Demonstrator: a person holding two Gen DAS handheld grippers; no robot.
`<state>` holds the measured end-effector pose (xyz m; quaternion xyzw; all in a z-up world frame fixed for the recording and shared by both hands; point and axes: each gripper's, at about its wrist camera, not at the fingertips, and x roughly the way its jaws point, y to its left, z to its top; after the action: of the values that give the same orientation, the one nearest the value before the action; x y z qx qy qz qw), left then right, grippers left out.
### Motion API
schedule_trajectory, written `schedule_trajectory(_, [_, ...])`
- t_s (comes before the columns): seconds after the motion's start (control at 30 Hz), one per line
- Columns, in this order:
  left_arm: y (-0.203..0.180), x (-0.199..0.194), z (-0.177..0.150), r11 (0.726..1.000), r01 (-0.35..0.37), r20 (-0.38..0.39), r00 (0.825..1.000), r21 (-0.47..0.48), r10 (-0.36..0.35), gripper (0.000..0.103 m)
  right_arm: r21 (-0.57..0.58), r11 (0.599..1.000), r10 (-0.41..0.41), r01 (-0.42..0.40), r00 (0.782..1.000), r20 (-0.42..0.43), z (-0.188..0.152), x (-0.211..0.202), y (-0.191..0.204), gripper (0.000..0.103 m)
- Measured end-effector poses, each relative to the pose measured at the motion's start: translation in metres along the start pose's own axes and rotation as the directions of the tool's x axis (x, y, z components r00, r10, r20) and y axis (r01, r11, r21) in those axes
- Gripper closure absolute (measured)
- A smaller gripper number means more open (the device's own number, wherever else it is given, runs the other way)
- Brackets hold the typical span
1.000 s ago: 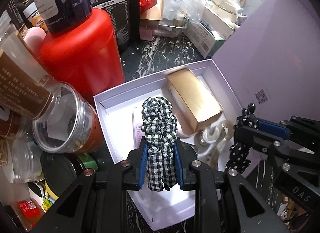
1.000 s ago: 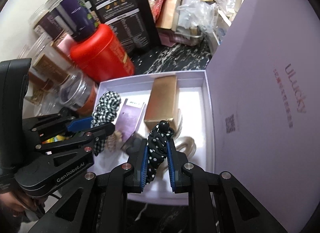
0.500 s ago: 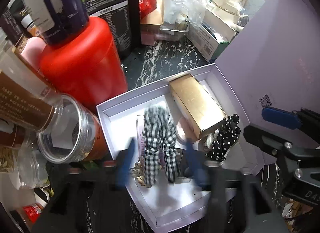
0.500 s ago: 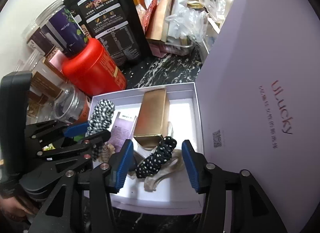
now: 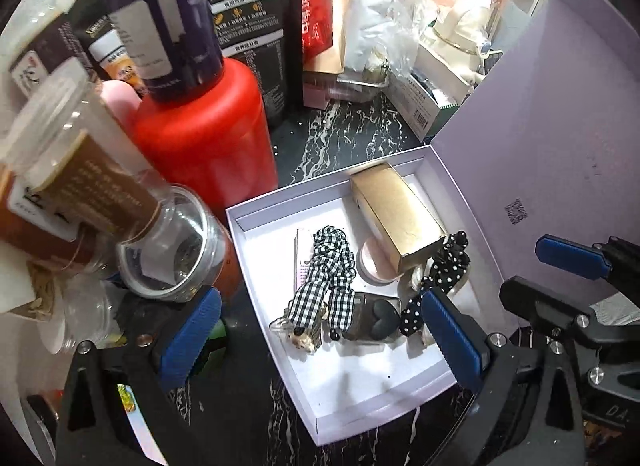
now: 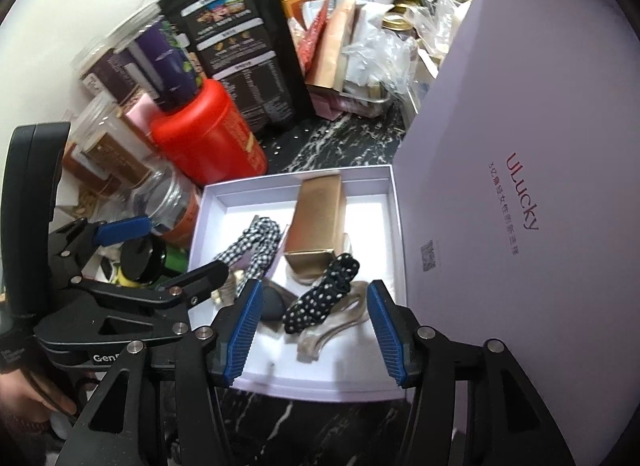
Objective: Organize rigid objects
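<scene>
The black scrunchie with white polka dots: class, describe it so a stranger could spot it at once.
Find the open lavender cardboard box on the dark marble counter. Inside, beside the near end of the gold rectangular carton, lies the black fabric scrunchie with white polka dots, draped over a clear plastic hair claw. The black-and-white gingham scrunchie nearby is checked, not dotted.
</scene>
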<state>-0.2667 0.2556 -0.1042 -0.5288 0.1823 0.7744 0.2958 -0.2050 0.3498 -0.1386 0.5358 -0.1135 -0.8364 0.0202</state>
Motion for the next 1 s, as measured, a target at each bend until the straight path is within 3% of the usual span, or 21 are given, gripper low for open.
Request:
schedule_trajectory(0.4, [0.0,-0.064,-0.03,0.994,-0.084,0.056,0.995,-0.063,0.088,0.001,-0.066,0.998,-0.001,0.006,0.997,0.076,-0.02,-0.057,0.022,0.029])
schedule_trajectory(0.7, [-0.004,-0.108,-0.06,0.987,-0.104,0.056,0.992,-0.12,0.111,0.001,-0.093,0.996,0.006,0.005,0.994,0.113,-0.047,-0.103,0.033,0.016])
schedule_trajectory(1.0, [-0.016,-0.139,-0.106,0.969,-0.152,0.047,0.985,-0.192,0.164,0.001,-0.131,0.991,0.028,-0.014,0.994,0.102,-0.084,-0.126,0.032,0.016])
